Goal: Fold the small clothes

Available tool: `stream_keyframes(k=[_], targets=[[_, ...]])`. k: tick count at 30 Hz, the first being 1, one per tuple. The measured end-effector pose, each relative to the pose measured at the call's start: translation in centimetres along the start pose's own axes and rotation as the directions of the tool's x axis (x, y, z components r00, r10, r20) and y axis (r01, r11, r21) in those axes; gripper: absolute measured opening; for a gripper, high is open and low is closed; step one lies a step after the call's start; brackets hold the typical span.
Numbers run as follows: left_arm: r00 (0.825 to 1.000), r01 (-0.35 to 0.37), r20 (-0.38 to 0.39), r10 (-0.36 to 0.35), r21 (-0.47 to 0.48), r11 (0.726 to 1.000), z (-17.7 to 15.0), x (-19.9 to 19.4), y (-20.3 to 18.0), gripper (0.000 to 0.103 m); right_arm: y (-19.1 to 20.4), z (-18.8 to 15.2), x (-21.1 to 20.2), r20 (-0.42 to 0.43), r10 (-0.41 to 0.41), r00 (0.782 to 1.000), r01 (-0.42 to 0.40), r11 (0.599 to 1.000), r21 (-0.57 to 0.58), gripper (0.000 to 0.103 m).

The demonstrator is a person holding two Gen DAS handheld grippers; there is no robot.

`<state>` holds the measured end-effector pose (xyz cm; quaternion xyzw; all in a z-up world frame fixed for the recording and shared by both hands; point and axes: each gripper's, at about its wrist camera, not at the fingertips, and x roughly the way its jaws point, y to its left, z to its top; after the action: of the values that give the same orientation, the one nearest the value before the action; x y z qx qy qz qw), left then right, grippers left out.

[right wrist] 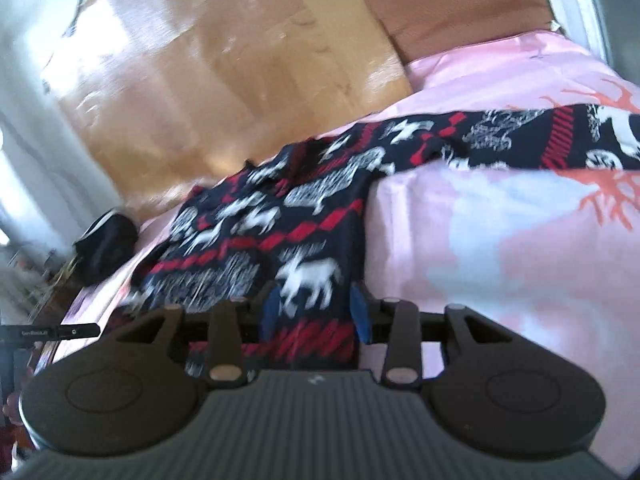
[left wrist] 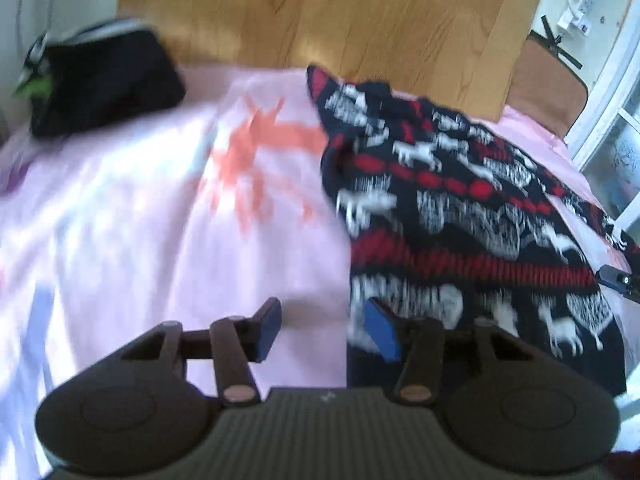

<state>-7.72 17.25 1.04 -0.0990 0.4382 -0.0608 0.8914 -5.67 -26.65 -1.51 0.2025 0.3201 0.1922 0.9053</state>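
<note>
Both claws gaping, left gripper (left wrist: pixel 326 330) at the hem, right gripper (right wrist: pixel 314 314) straddling dark reindeer-patterned knit sweater (left wrist: pixel 460 208); risks pinching pink printed bedsheet (left wrist: pixel 140 200) too, dragging it

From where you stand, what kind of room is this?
Probably a bedroom at home. A pink bedsheet with a coral print covers what looks like a bed, a patterned sweater lies spread on it, and a wooden floor shows beyond.
</note>
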Motion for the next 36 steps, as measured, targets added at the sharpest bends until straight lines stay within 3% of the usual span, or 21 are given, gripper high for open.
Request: stream_keyframes(k=[1,2,3,5,7,11,14,17,19,22,26,29,32,36], targets=[[1.0,0.007,0.017,-0.007,0.001,1.0,-0.6,-0.4,-0.2,0.037,0.1,-0.5,-0.3,-0.013,-0.002,1.0,0.002,1.0,-0.008,0.044],[1.0,0.027,0.012,-0.027,0.002,1.0,-1.1,-0.5,-0.4,0.015,0.2,-1.0,-0.6,-0.024,-0.006,1.0,0.005,1.0,-0.014,0.045],[0.999,0.045,0.007,-0.045,-0.004,0.999,-1.5,-0.6,-0.6,0.005,0.4,-1.5,-0.7,-0.034,-0.004,0.999,0.003,1.0,-0.019,0.046],[0.999,0.028,0.031,-0.028,0.004,1.0,-2.3,-0.8,-1.1,0.005,0.9,-2.6,-0.9,-0.046,0.012,0.999,-0.013,1.0,-0.028,0.041],[0.999,0.019,0.03,-0.019,0.005,1.0,-2.7,-1.7,-1.1,0.005,1.8,-3.4,-0.8,-0.032,-0.021,0.999,0.019,0.998,-0.063,0.007],[0.997,-0.003,0.077,0.002,0.013,1.0,-3.5,-6.2,-1.2,0.002,2.2,-2.7,-2.4,0.03,-0.053,0.998,0.055,0.996,-0.068,0.007],[0.996,-0.044,0.083,0.043,0.014,0.999,-4.5,-8.1,-0.7,0.002,2.3,-2.4,-3.4,0.031,-0.044,0.999,0.047,0.993,-0.106,0.007],[0.996,-0.058,0.069,0.059,-0.02,0.998,-5.2,-7.6,0.1,0.002,2.0,-3.0,-2.3,-0.027,-0.058,0.998,0.054,0.99,-0.129,0.007],[0.997,-0.013,0.074,0.017,-0.05,0.999,-5.4,-7.2,0.4,0.003,1.2,-3.1,-1.5,-0.056,-0.072,0.996,0.067,0.995,-0.079,0.012],[0.997,0.028,0.071,-0.027,-0.012,1.0,-5.1,-6.5,-0.6,0.006,-0.4,-2.2,-2.2,-0.029,-0.032,0.999,0.034,0.998,0.044,0.015],[0.991,0.085,0.098,-0.09,0.047,0.995,-2.6,-5.1,-2.9,0.007,-2.6,-0.8,-4.3,0.072,-0.129,0.989,0.118,0.983,0.137,0.019],[0.98,0.149,0.116,-0.16,0.097,0.984,0.3,-3.3,-5.2,0.014,-5.8,0.6,-5.8,0.145,-0.182,0.973,0.131,0.943,0.305,0.019],[0.972,0.187,0.111,-0.206,0.16,0.969,3.0,-0.4,-8.1,0.018,-9.0,1.5,-7.0,0.201,-0.287,0.936,0.174,0.879,0.445,0.022],[0.97,0.227,0.045,-0.238,0.179,0.957,6.0,5.1,-11.2,0.018,-12.8,2.1,-7.0,0.236,-0.372,0.898,0.173,0.79,0.588,0.043]])
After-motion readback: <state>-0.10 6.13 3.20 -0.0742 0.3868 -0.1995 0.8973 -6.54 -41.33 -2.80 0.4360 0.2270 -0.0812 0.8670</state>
